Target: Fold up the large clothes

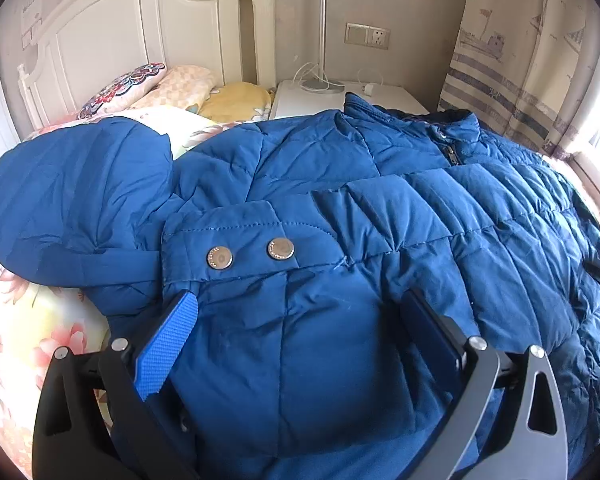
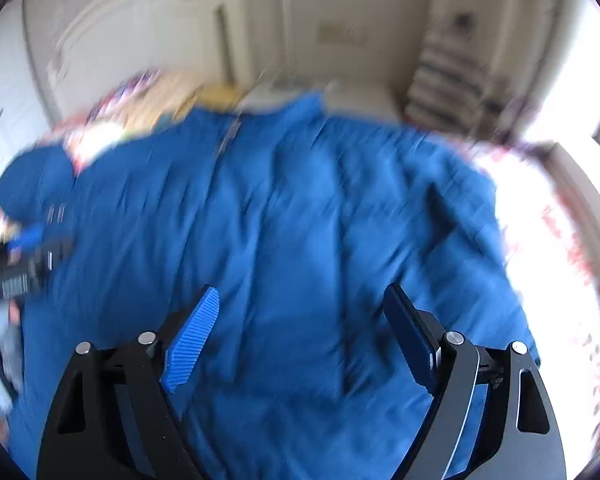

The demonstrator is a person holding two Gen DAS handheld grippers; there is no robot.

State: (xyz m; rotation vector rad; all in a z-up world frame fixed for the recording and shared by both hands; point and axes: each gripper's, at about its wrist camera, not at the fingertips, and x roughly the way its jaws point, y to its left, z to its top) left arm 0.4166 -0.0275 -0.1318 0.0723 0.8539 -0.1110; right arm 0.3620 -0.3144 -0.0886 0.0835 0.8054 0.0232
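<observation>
1. Blue quilted jacket (image 1: 380,208) lies spread across the bed (image 1: 16,320), its collar and zip toward the headboard-side corner by the nightstand (image 1: 312,96), its body reaching toward the window edge of the mattress.

2. One sleeve is already laid over the front: its cuff tab with two metal snaps (image 1: 250,254) rests on the chest panel, so I judge the first fold to be made on that side.

3. My left gripper (image 1: 300,320) hovers just over the folded sleeve with its jaws spread apart; fabric shows between the fingers, but the pads do not press on it, so I read it as released.

4. My right gripper (image 2: 300,312) is over the middle of the jacket (image 2: 284,216) with its jaws standing wide and nothing clamped; this view is smeared by motion, so fine detail of the cloth is lost.

5. The hood (image 1: 80,196) still sprawls off to the side over the floral bedding, toward the pillows (image 1: 140,84) at the headboard end.

6. What remains, as I judge it: the other sleeve's position cannot be told from either view, the hood wants tucking in, and the long body has yet to be doubled over into a compact bundle. Roughly the early part of the job is done.
</observation>
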